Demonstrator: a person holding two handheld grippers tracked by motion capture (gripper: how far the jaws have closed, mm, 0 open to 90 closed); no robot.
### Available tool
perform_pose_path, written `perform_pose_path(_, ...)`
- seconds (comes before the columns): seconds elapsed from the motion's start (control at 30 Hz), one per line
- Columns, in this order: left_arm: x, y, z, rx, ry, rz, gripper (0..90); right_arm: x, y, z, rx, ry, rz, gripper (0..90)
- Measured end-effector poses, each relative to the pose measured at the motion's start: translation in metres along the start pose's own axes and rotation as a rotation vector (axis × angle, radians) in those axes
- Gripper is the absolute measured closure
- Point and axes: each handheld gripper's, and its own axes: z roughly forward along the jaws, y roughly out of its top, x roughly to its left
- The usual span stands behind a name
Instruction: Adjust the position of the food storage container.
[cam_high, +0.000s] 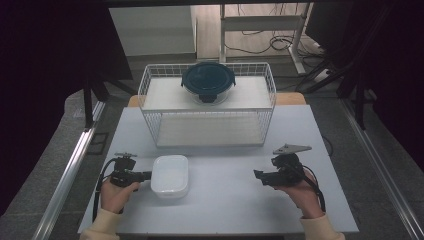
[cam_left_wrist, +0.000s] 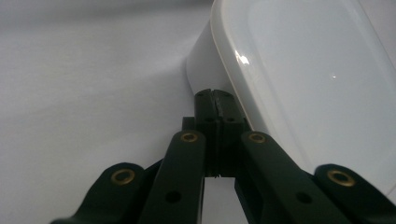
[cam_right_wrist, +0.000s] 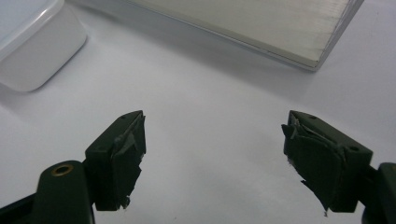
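A white rectangular lidded container lies on the table at front left. My left gripper is shut, and its tips rest against the container's left side. In the left gripper view the closed jaws meet at the left gripper, just under the lid's rim of the container, with nothing between them. My right gripper is held low at front right, pointing left, jaws open. In the right gripper view the right gripper is open over bare table, and the container lies farther off at upper left.
A white wire rack stands at the back middle of the table. A round glass bowl with a dark blue lid sits on its top shelf. The rack's lower board lies ahead of the right gripper. The table ends near the forearms.
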Motion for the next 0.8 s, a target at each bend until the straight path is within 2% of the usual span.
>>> perform_pose_path(0.17,-0.006,0.005,0.007,0.01,-0.005,0.012,90.0,0.0,0.0,0.001,0.002,0.0,-0.012,20.6)
perform_pose_path(0.43,-0.014,0.008,0.017,0.03,-0.038,0.019,90.0,0.0,0.0,0.0,0.007,0.001,0.004,20.6)
perform_pose_path(0.63,-0.022,0.011,0.021,0.043,-0.043,0.041,90.0,0.0,-0.001,0.002,0.012,-0.002,0.002,20.6)
perform_pose_path(0.8,-0.033,0.012,0.027,0.057,-0.069,0.061,90.0,0.0,-0.001,0.002,0.01,-0.001,-0.004,20.6)
